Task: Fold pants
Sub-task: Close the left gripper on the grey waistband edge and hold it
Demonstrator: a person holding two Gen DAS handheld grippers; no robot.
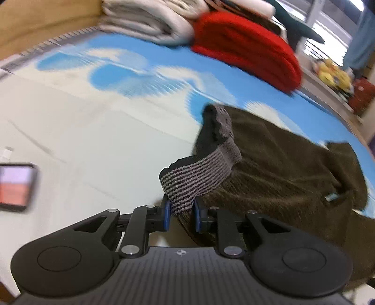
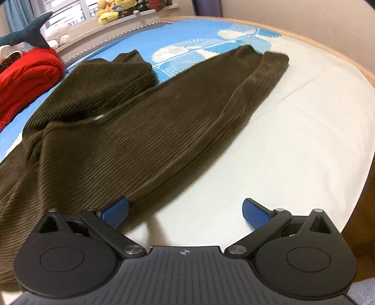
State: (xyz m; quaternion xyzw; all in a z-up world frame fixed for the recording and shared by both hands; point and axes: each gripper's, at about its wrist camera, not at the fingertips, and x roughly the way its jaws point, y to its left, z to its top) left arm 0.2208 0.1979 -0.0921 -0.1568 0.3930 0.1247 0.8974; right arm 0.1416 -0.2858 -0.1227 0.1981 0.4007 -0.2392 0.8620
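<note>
Pinching only the striped waistband (image 1: 199, 178) between its 2 fingers, the left gripper (image 1: 181, 212) risks slippage; the right gripper (image 2: 185, 212), spread, holds nothing beside the pants (image 2: 145, 122).

Pants (image 1: 281, 169): lower edge runs behind the left gripper (image 1: 181, 217) body; right side cut off by the left wrist view's edge.
Striped waistband (image 1: 199, 178): its end is hidden between the blue pads.
Pants in the right wrist view (image 2: 131, 131): left part runs off the frame; bottom hidden behind the right gripper (image 2: 185, 212).
Tablet (image 1: 16, 186): cut by the left edge, screen blurred.
Plush toys (image 1: 332, 72): too blurred to identify.
Folded stack (image 1: 150, 18): top cropped.
</note>
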